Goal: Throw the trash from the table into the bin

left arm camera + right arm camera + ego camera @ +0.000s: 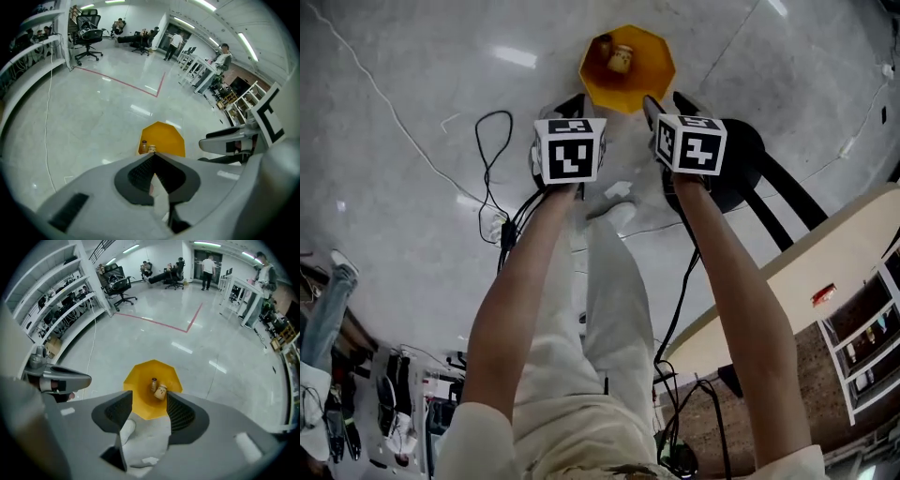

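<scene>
The yellow bin (654,73) sits on the floor, straight below both grippers. The right gripper (150,397) is spread wide and empty. The left gripper (153,155) is pressed together on nothing. A little cup (161,392) and bottle (153,383) lie inside the bin.

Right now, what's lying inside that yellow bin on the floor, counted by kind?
small brown bottle: 1
small cream container: 1
Total in the yellow bin: 2
</scene>
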{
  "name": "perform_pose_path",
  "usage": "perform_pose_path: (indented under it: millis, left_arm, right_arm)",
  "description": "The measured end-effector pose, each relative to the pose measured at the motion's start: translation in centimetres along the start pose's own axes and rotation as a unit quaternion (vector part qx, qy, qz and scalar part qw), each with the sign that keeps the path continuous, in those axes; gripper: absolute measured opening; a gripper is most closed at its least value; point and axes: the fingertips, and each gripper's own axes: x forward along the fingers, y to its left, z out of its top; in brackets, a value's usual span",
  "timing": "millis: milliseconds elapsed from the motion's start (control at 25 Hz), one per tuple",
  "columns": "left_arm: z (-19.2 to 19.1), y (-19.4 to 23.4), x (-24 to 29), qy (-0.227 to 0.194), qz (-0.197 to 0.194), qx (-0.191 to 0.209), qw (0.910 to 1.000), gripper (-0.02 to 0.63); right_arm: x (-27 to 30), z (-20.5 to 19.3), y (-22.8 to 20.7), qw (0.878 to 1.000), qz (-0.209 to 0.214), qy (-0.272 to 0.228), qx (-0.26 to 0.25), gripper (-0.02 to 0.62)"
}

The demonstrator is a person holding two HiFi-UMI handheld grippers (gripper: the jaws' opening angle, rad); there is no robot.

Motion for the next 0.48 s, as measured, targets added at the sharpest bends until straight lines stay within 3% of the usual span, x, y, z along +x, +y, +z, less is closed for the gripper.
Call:
perform_pose_path:
  millis: [320,480]
  left_arm:
    - [0.1,-5.4,-8.5,-0.015,0.006,0.018,0.9997,0.006]
    - [-0.2,-8.5,-13.0,-0.025,-0.001,0.019,0.9995,0.006]
  right_arm:
    - [-11.8,-0.9,1.6,0.997,0.021,-0.053,0.046,0.204]
    - [-17.7,-1.5,3.9,0.993,0.052,-0.081,0.065,0.126]
